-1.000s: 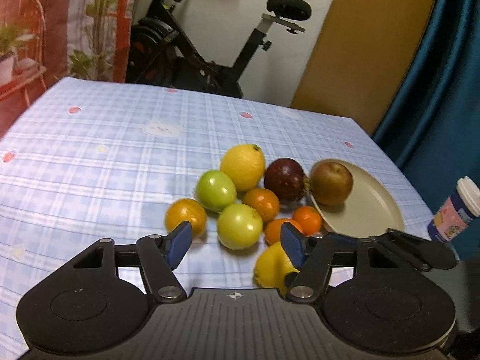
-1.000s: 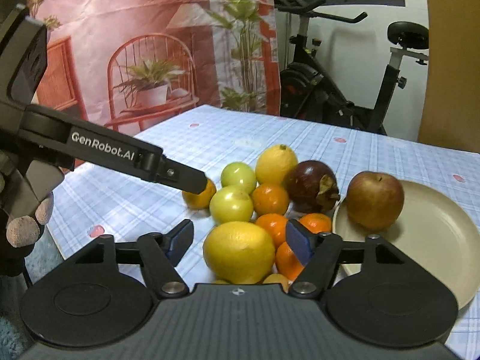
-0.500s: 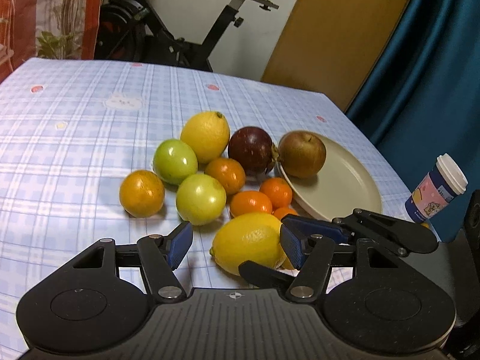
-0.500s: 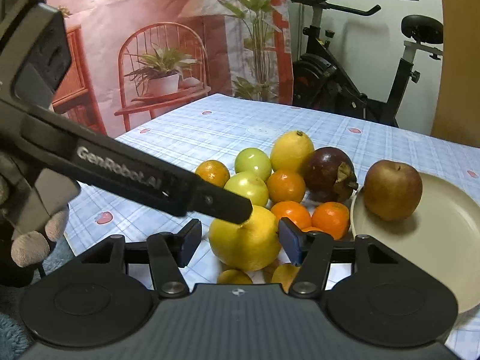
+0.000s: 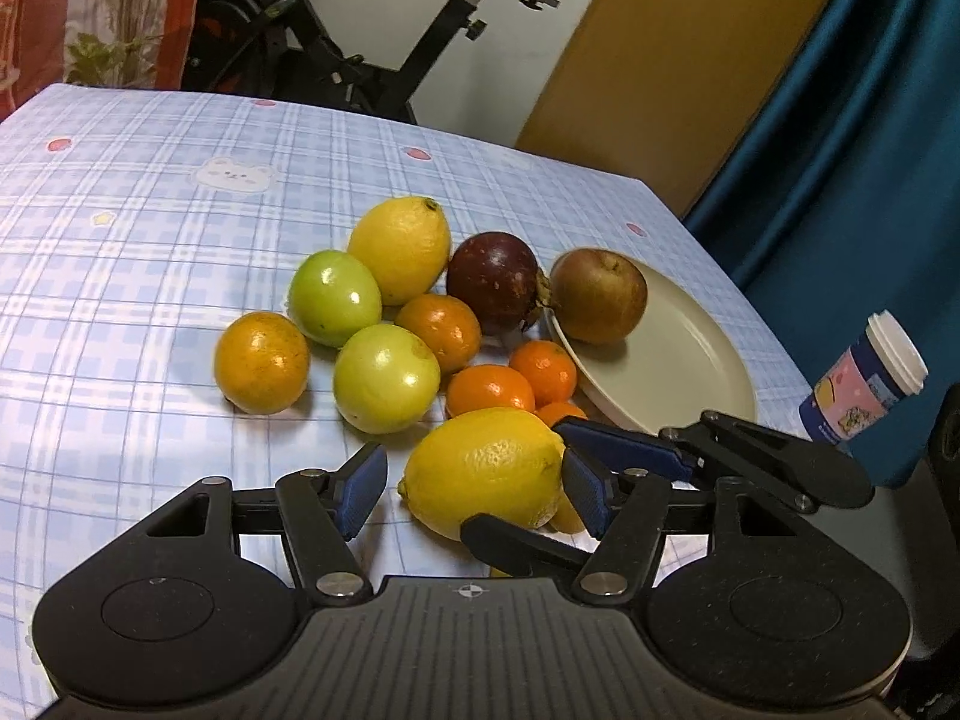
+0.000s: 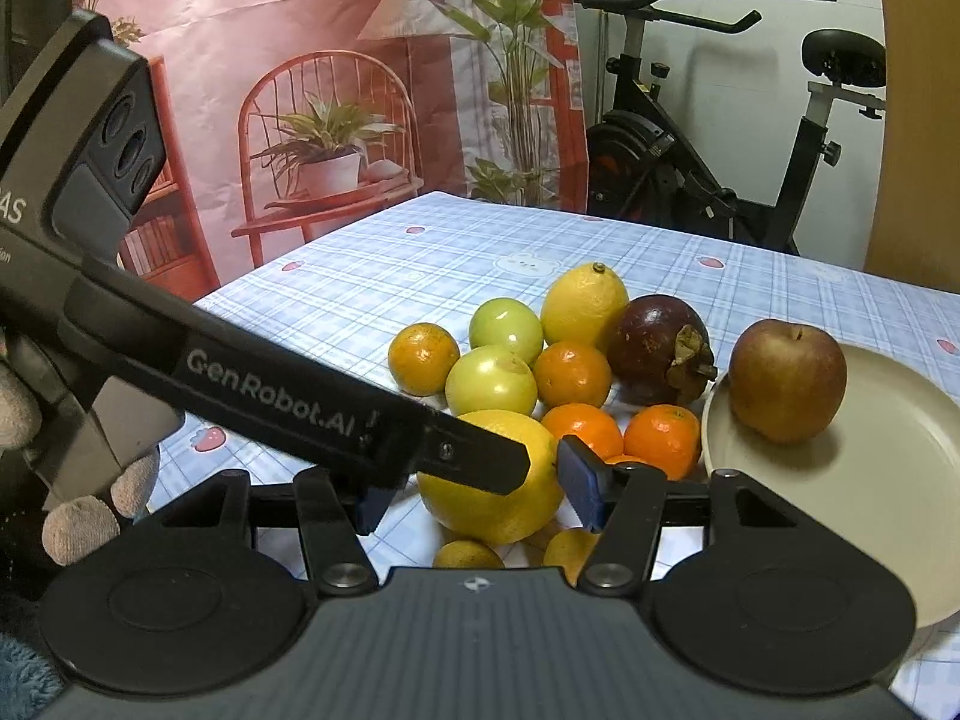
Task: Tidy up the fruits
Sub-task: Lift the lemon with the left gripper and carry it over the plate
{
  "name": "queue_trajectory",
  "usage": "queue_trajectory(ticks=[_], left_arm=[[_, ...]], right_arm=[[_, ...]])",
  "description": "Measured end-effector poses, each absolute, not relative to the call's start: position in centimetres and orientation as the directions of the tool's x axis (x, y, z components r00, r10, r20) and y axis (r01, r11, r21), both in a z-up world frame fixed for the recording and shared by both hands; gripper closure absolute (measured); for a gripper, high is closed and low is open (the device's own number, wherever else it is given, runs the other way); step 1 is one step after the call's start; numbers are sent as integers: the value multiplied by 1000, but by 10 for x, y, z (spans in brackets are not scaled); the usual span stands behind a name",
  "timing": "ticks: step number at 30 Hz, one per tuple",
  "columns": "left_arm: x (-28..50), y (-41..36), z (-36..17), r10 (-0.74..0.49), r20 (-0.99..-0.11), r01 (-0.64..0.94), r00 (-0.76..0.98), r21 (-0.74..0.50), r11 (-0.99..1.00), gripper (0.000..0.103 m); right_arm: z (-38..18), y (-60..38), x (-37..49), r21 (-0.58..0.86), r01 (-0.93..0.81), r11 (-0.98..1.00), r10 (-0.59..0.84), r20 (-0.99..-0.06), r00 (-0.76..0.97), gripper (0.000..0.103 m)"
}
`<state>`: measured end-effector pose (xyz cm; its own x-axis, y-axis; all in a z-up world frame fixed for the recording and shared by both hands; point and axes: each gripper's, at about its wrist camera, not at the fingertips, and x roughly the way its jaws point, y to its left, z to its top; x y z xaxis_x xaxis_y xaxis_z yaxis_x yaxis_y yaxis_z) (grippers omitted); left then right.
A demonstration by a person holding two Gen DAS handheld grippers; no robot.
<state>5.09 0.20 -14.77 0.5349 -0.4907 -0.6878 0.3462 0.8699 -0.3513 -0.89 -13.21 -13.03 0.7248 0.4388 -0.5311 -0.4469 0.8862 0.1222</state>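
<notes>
Two lemons (image 5: 401,247) (image 5: 483,471), two green fruits (image 5: 333,297) (image 5: 386,377), one apple (image 5: 598,294); left tool (image 5: 474,483) wide, right tool (image 6: 474,492) of unclear grip.

Exercise bike (image 6: 714,138) by white wall (image 5: 390,6), teal curtain (image 5: 852,138), printed backdrop (image 6: 300,60).

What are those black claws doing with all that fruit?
A person is sorting fruit with a claw in each hand. The right claw has its fingers on either side of the big lemon at the near edge of the pile; whether it is squeezing yet is unclear. The left claw is open around the same lemon. Only the apple is on the plate; the other fruit lies on the checked tablecloth.
</notes>
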Motion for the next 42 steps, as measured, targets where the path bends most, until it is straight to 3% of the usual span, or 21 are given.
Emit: queue_trajectory(ticks=[15,30,42], left_arm=[[52,10,-145,-497,-680,321,539,-380,868,34],[61,22,-163,-598,-647,225,473,-567,792,34],[64,22,-173,-622,-629,211,466,-604,769,33]], right_arm=[[-139,-132,-3,160,-423,892,437,-544,716,44],[-140,-132,-4,146,-429,891,434,-545,717,44],[-141,-128,-4,124,-430,894,421,-560,714,43]])
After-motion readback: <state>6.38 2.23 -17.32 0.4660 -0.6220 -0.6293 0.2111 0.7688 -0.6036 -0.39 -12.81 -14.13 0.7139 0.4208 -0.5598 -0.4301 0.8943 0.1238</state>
